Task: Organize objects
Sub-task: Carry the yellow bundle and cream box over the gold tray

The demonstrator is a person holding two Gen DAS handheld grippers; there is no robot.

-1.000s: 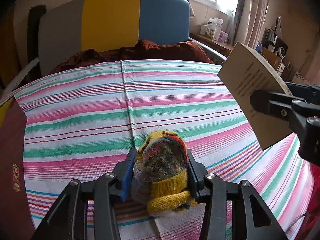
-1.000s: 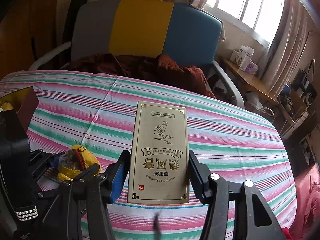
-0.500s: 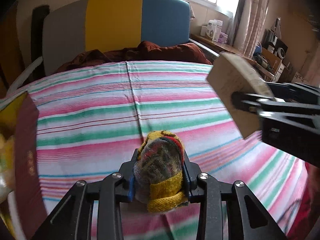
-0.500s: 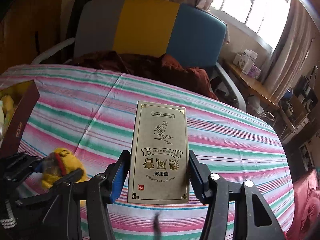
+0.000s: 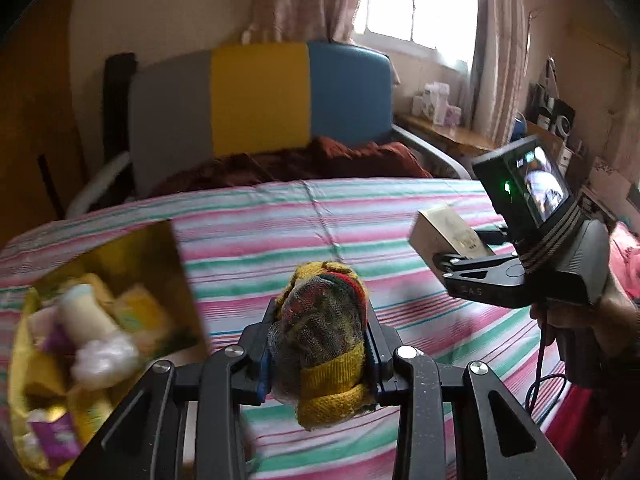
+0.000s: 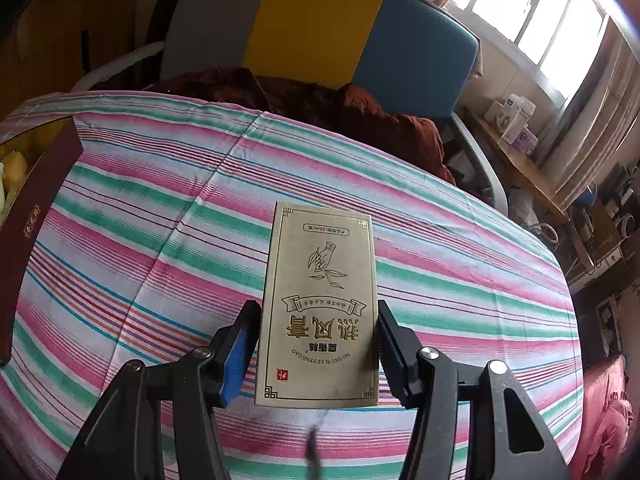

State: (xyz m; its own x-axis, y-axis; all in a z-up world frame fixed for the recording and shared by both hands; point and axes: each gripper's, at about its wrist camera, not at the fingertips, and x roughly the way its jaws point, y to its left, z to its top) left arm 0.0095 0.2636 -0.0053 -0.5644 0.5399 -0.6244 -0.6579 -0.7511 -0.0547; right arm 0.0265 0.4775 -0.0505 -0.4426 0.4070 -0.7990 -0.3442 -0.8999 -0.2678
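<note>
Left wrist view first: the left tool (image 5: 318,344) is pinching a bundled knit sock (image 5: 320,336), yellow with a multicolour mesh-looking weave, both pads pressed hard into its sides, and the bundle looks to be hanging clear of the striped cloth (image 5: 320,216) that covers the counter. Down at the counter's left edge there's an open box (image 5: 96,320) with a shiny gold lining, pretty blurred, stuffed with yellowish packets, a pale tube-like thing and some purple wrappers; can't really make out more than that. Over on the right side you can see the right tool (image 5: 434,256) from the side, gripping a beige carton (image 5: 444,232), with a little camera screen sitting on top of it and a person's hand (image 5: 584,316) wrapped round the handle. Behind the counter is a chair (image 5: 260,96) with a grey, yellow and blue back and a dark red cloth (image 5: 320,160) heaped on the seat. Right wrist view: the right tool (image 6: 316,344) is clamped on that beige carton (image 6: 318,308), one pad on each long side, gold print facing the camera with the lettering upside down, held above the striped cloth (image 6: 160,240) roughly over the middle of the counter. The box (image 6: 28,208) shows up at the left edge here too, dark maroon on the outside, yellow stuff peeking out the top. Same chair (image 6: 320,28) and red cloth (image 6: 360,120) at the far edge.
</note>
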